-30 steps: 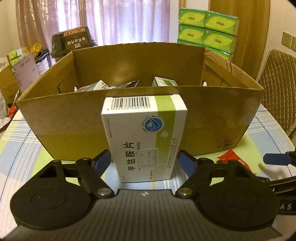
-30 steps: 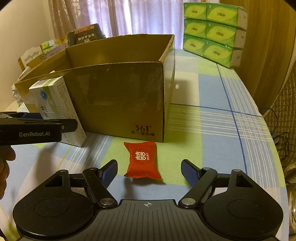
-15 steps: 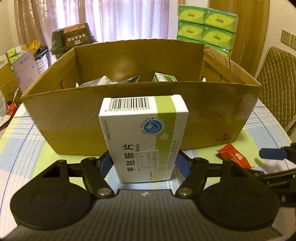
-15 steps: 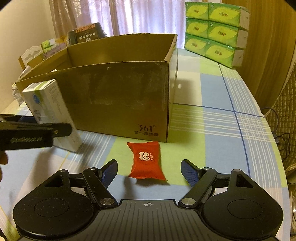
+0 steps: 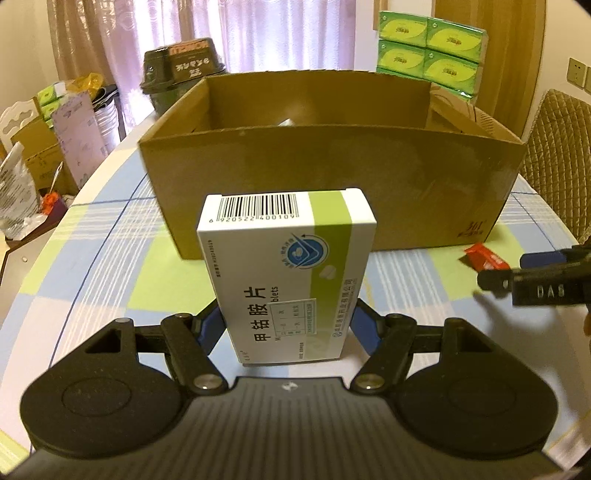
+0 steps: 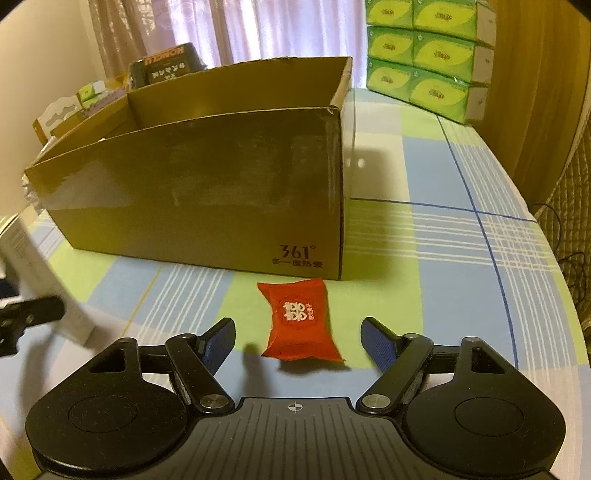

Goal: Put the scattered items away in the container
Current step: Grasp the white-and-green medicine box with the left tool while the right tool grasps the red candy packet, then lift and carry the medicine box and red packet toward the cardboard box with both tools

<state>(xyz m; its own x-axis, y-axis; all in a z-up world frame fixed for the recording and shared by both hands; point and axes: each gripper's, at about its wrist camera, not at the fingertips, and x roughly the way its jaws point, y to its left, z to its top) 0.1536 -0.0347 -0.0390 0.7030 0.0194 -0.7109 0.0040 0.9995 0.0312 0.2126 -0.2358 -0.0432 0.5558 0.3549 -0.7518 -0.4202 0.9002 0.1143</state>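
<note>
The left tool (image 5: 288, 325) pinches a white and green medicine box (image 5: 288, 273) between its blue pads, gripping it by its lower sides. The box stands upright in the grip, barcode end uppermost, its printed face toward the camera. Beyond it sits the open cardboard box (image 5: 332, 177), its near wall facing the tool and apart from the held box; little of its inside shows from this height.

The right tool (image 6: 298, 343) is spread wide, its two blue pads on either side of a red sachet (image 6: 301, 323) without touching it. The sachet lies flat on the checked tabletop (image 6: 443, 258), just in front of the near corner of the cardboard box, below the printed "361°" mark. In the left wrist view the same sachet shows as a red sliver at the right, next to the black body of the right tool. In the right wrist view the medicine box and the left tool appear blurred at the left edge.

Farther out, a stack of green tissue packs (image 6: 424, 55) stands on the tabletop behind the cardboard box, well apart from it. A dark bowl-shaped container (image 5: 183, 79) sits behind the box's left corner. Curtains (image 5: 258, 33) hang at the back, and a quilted chair (image 5: 557, 155) stands at the right of the tabletop.
</note>
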